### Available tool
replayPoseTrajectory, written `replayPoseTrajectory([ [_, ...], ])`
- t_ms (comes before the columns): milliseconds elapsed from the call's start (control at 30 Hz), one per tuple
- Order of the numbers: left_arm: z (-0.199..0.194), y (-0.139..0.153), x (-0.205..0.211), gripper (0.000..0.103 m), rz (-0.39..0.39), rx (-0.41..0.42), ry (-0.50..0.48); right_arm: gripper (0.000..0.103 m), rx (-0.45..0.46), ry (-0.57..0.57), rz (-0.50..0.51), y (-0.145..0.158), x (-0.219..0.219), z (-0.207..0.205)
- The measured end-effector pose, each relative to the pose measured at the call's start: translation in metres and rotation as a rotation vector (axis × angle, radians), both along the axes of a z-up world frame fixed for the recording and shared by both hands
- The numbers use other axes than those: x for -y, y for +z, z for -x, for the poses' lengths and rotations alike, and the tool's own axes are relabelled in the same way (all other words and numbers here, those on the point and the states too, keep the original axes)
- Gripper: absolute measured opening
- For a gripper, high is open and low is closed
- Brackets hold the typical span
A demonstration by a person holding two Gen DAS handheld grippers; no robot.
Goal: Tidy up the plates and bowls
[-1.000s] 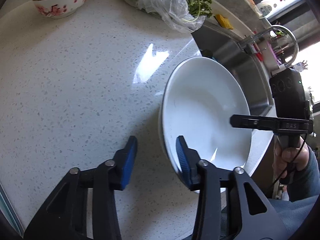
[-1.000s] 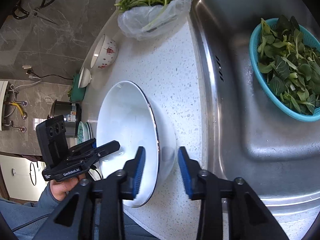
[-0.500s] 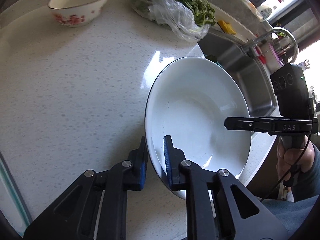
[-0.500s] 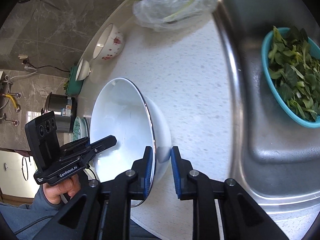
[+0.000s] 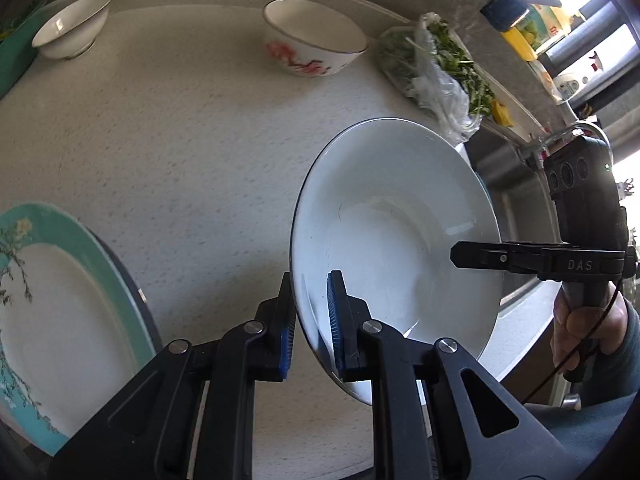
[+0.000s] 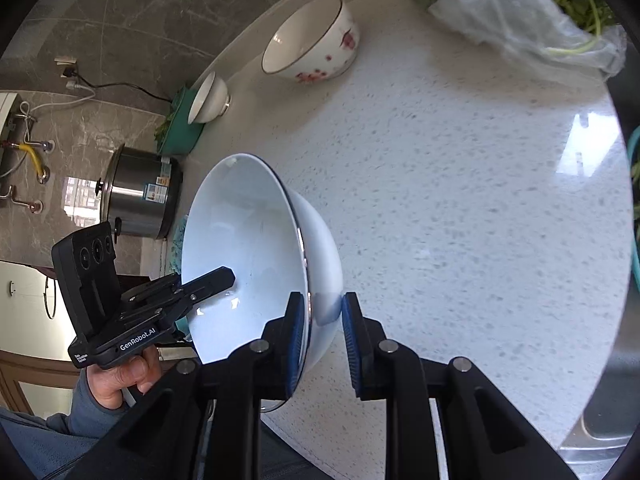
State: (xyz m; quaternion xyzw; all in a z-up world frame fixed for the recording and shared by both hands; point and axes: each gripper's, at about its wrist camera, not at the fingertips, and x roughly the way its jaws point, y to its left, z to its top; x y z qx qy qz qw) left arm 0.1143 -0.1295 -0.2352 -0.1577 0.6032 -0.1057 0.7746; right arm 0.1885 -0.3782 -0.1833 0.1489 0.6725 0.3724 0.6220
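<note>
Both tongs are gripping one large, deep white ceramic bowl (image 5: 396, 236) by its rim from opposite sides. Left tongs (image 5: 311, 312) are pinching the near rim between blue pads, one pad inside the bowl and one outside. Right tongs (image 6: 322, 332) are clamping the opposite rim the same way, with the bowl's wall sitting between their pads. This bowl is tilting steeply, its hollow facing the left side, and it is hanging over the speckled white stone desk (image 5: 180, 140) (whether its lower edge is touching the surface cannot be told).

Near the left tongs, a teal-rimmed plate with a floral pattern (image 5: 60, 292) is lying on the desk. Farther back, a white bowl with red flowers (image 5: 312, 44) is standing upright, well apart from a small plain white bowl (image 5: 70, 32) beside a teal tray (image 5: 14, 56). Leafy greens in a clear plastic bag (image 5: 436, 68) are resting near the steel sink (image 5: 512, 192). A steel pot (image 6: 140, 196) is standing beyond the desk's end.
</note>
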Motion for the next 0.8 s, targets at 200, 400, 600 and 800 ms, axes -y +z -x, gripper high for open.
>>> replayPoseTrajectory([
  [200, 0.003, -0.025, -0.009, 0.013, -0.014, -0.022, -0.005, 0.022, -0.023, -0.002, 0.03, -0.02, -0.011, 0.004],
  [400, 0.006, -0.04, -0.015, 0.013, -0.017, -0.028, -0.009, 0.023, -0.031, -0.008, 0.041, -0.029, -0.018, 0.005],
  [600, 0.004, -0.04, -0.016, 0.015, -0.026, -0.024, -0.001, 0.027, -0.029, -0.015, 0.025, -0.03, -0.02, 0.009],
  [800, 0.008, -0.005, -0.025, 0.071, 0.002, 0.063, 0.038, 0.048, -0.005, -0.03, -0.03, -0.016, -0.013, 0.009],
])
